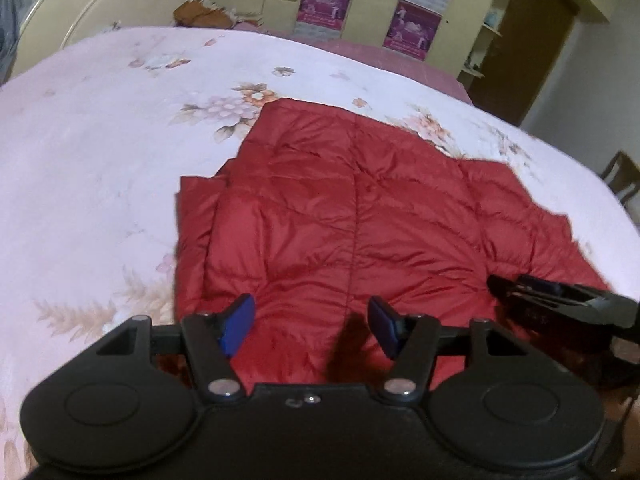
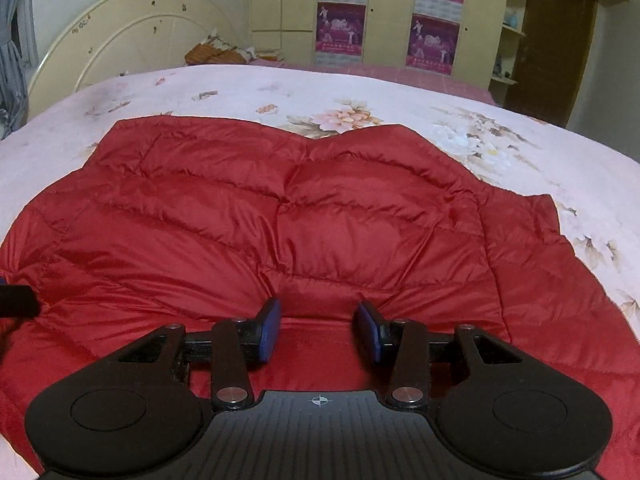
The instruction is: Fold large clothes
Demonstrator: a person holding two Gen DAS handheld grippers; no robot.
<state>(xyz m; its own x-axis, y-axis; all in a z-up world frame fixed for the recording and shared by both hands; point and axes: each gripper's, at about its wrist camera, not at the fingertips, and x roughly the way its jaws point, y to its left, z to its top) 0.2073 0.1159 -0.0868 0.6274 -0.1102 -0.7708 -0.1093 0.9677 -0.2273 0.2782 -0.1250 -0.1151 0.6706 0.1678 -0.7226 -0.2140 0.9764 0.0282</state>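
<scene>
Left fingers: blue pads stand well apart, nothing pinched between them — only red quilting shows through the gap
Left gripper: jaws open, hovering over the near part of the jacket, pointing steeply down at it
Right fingers: blue pads sit closer together than the left pair, yet there is clear space between them and no fabric caught
Right gripper: open, low over the near hem area; whether the tips brush the cloth I cannot tell
Right gripper from the left camera: a dark shape coming in from the right edge, lying low over the jacket's right side, just beside the left tool
Left gripper from the right camera: only a black stub at the left edge, down by the fabric
Red puffer jacket: spread flat in the middle of the bed, quilted in horizontal bands, a centre seam running away from the cameras
Jacket's left edge: a sleeve folded in along the side, lying on the body panel
Bedspread: pale pink with flower prints — the jacket rests directly on it
Headboard: cream, arched, at the far left
Wardrobe: yellow doors carrying purple posters, behind the bed
Door: brown, far right
</scene>
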